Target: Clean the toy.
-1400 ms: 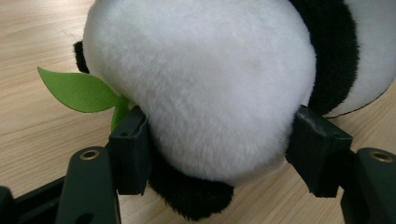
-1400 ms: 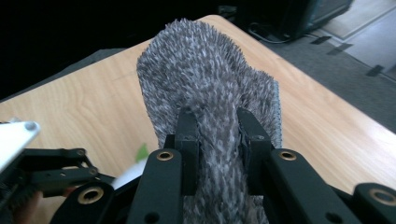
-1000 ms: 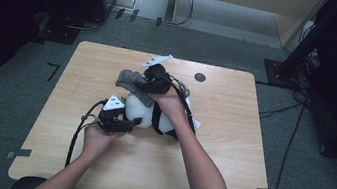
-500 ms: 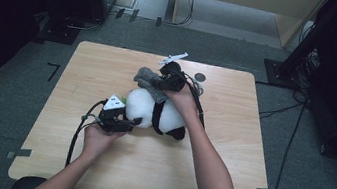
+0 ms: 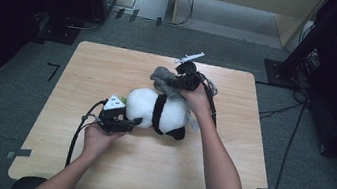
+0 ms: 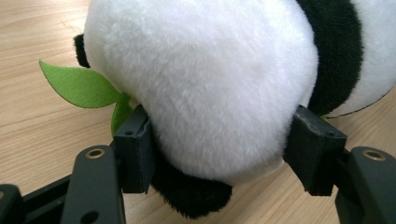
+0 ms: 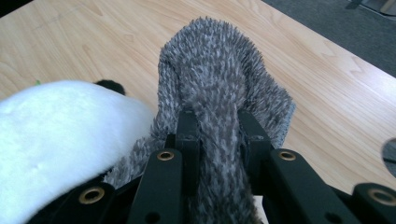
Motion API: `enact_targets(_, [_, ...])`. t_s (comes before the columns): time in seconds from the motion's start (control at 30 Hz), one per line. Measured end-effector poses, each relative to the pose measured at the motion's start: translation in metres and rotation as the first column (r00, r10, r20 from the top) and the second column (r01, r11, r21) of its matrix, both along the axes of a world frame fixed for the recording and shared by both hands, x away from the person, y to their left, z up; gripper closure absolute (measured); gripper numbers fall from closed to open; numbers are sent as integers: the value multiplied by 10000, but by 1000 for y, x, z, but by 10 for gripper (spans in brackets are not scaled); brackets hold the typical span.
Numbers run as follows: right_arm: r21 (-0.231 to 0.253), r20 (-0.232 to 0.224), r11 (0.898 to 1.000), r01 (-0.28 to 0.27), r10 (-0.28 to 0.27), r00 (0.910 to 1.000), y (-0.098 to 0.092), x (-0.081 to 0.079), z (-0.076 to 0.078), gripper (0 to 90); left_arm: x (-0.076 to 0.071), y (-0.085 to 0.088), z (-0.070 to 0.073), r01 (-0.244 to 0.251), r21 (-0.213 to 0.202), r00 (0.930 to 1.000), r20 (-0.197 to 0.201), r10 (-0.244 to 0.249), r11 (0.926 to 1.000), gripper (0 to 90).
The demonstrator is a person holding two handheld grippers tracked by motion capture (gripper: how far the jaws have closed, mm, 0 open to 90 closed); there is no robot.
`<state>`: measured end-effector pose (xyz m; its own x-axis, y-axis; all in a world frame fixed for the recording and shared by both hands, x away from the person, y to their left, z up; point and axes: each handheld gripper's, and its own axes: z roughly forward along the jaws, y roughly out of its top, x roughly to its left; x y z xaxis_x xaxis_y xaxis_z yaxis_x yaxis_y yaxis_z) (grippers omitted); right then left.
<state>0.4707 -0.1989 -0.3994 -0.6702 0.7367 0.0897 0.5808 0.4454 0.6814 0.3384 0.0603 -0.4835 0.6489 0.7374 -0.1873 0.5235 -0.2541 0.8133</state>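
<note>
A black-and-white plush panda lies on the wooden table. My left gripper is shut on its round white head, a pad pressed into each side, with a green felt leaf sticking out beside one jaw. My right gripper is shut on a grey fuzzy cloth, pinched in a fold between the jaws. The cloth hangs just past the panda's far side, lifted off the table and touching the panda's body.
A dark round hole is set in the table near its far right part. Black cables trail from the grippers across the table. Dark stands and cabinets ring the table on the grey floor.
My right gripper has carried the grey cloth to the right and away, off the panda's head toward the table's far side. The left gripper and the panda have stayed put.
</note>
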Motion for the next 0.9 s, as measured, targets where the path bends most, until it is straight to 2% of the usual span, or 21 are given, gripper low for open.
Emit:
enact_targets(0.3, [-98,-80,9982,586,-587,9982,-31,1,-3,752,0,0,0,6,-30,10000,12,-6,10000,338])
enact_targets(0.43, [-89,-274,9960,888,-890,9957,-44,1,-5,752,0,0,0,12,-39,10000,18,-12,10000,337])
enact_targets(0.67, [-440,-110,9936,1039,-1045,9945,-59,0,-5,754,0,1,-1,23,-45,10000,27,-23,10000,337])
enact_targets(0.77, [-350,-1,9921,1203,-1204,9927,-64,-2,-4,756,0,1,-1,31,-63,10000,29,-30,10000,337])
enact_targets(0.9, [-3,208,9919,1273,-1272,9917,-66,-4,3,758,0,1,-1,36,-65,10000,33,-36,10000,336])
